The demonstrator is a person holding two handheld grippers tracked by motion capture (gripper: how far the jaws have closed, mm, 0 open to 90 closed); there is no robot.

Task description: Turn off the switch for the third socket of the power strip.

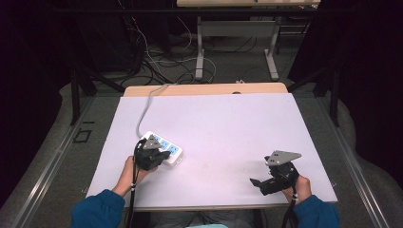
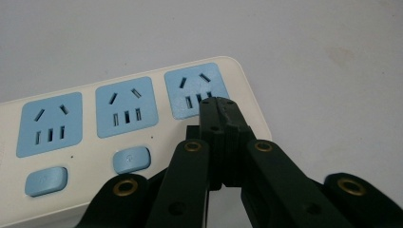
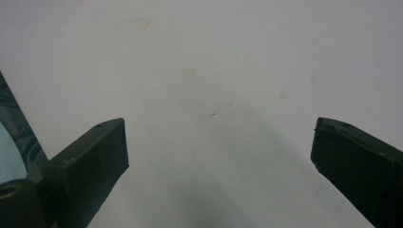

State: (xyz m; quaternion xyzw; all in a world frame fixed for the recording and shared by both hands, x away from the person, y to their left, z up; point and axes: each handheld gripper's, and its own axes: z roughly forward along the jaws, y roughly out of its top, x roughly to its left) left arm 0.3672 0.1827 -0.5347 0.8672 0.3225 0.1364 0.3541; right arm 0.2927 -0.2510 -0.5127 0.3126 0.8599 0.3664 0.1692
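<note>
Nearest, the left gripper (image 2: 219,105) has its jaws pressed together, tips over the end socket of the power strip (image 2: 119,137), beside that socket's missing-from-sight switch; two blue buttons (image 2: 131,159) lie left of the jaws. From above, the strip (image 1: 164,148) runs diagonally across the worktop (image 1: 228,128). The right gripper (image 1: 259,183), jaws apart, idles well away.

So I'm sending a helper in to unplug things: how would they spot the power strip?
Start at the white table and look at its near left part, where a grey cable runs down from the far edge. There lies the power strip, under the left tool. It is white with light blue sockets and blue buttons.
</note>
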